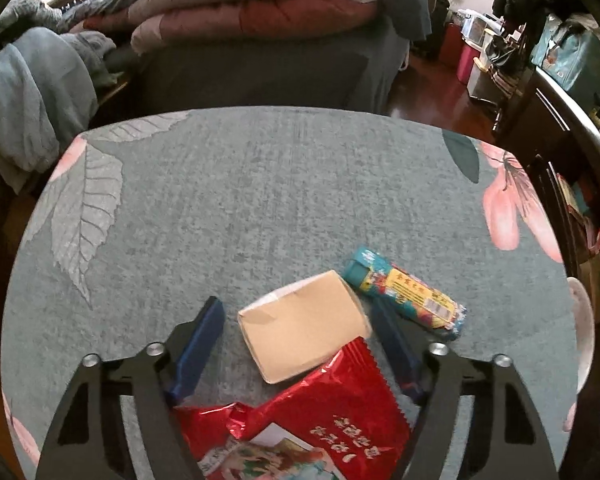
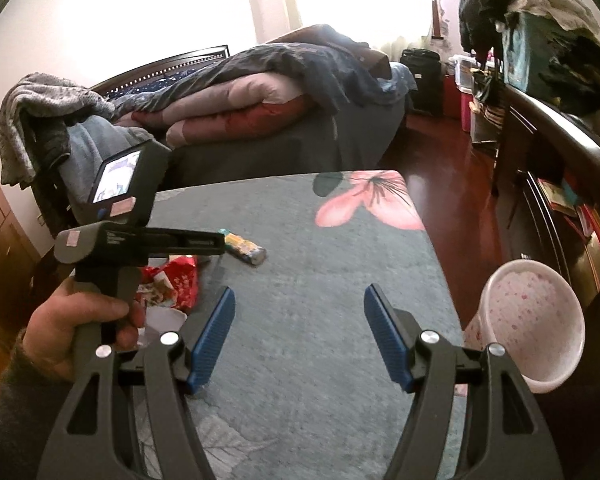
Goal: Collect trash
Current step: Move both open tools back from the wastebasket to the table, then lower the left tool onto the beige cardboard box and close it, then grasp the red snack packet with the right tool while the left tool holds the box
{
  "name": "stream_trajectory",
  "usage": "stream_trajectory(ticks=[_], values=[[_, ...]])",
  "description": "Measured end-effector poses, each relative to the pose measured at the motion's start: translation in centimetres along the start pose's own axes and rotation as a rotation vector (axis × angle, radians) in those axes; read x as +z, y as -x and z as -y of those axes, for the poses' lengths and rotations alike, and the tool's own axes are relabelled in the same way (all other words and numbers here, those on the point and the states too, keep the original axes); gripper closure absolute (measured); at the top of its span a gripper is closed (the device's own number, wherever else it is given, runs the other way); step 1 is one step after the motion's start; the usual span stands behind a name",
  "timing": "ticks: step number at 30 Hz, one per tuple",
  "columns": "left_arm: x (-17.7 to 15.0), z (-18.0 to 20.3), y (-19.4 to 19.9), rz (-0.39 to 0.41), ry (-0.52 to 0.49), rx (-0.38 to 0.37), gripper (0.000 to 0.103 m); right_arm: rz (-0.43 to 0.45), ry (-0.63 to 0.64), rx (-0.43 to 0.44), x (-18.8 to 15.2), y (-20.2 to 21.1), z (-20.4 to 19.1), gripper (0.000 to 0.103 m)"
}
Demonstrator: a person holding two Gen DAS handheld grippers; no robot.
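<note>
My left gripper (image 1: 298,306) points down at the table (image 1: 260,200) and stands open around a small brown cardboard box (image 1: 304,328). A strip of cloth shows between its left pad and the box; the right pad is close beside it. A crumpled red snack bag (image 1: 320,420) lies under the box's near edge, between the finger bases. A teal and yellow wrapped tube (image 1: 408,292) lies just right of the right finger. In the right wrist view my right gripper (image 2: 300,332) hovers open over bare cloth, with the red bag (image 2: 176,280) and the tube (image 2: 246,249) ahead on the left.
A pink-white bin (image 2: 536,320) stands off the table's right edge. A hand (image 2: 68,328) holds the left gripper's housing (image 2: 112,240) at the left. A bed (image 2: 280,140) piled with quilts lies beyond the table's far edge, and a dark cabinet (image 2: 540,152) runs along the right.
</note>
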State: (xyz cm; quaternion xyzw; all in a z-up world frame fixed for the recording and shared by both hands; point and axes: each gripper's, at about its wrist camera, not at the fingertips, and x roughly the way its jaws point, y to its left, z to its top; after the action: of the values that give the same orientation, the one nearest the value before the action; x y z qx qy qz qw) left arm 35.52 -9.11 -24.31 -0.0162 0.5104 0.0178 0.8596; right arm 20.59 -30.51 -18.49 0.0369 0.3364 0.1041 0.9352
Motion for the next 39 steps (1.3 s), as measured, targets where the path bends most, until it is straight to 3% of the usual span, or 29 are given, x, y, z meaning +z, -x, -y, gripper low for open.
stream_trajectory(ticks=[2, 8, 21, 23, 28, 34, 39], values=[[0.0, -0.2, 0.1, 0.011, -0.009, 0.013, 0.043, 0.000, 0.010, 0.002, 0.2, -0.2, -0.6, 0.035], [-0.1, -2.5, 0.8, 0.025, 0.026, -0.065, 0.044, -0.013, 0.047, 0.022, 0.6, -1.0, -2.8, 0.035], [-1.2, -10.3, 6.5, 0.161, 0.097, -0.053, 0.044, -0.136, 0.108, 0.169, 0.5, -6.4, -10.2, 0.034], [-1.3, -11.2, 6.9, 0.169, 0.107, -0.059, 0.044, -0.142, 0.124, 0.194, 0.5, -6.7, -11.9, 0.023], [-2.1, -14.3, 7.8, 0.192, 0.156, -0.056, 0.044, -0.136, 0.200, 0.230, 0.2, -7.1, -16.4, 0.014], [-3.1, -18.0, 8.6, 0.214, 0.211, -0.039, 0.044, -0.185, 0.285, 0.226, -1.2, -8.9, -20.7, 0.013], [-3.8, -20.2, 8.7, 0.220, 0.238, -0.036, 0.044, -0.224, 0.292, 0.175, -1.5, -11.3, -22.0, 0.010]])
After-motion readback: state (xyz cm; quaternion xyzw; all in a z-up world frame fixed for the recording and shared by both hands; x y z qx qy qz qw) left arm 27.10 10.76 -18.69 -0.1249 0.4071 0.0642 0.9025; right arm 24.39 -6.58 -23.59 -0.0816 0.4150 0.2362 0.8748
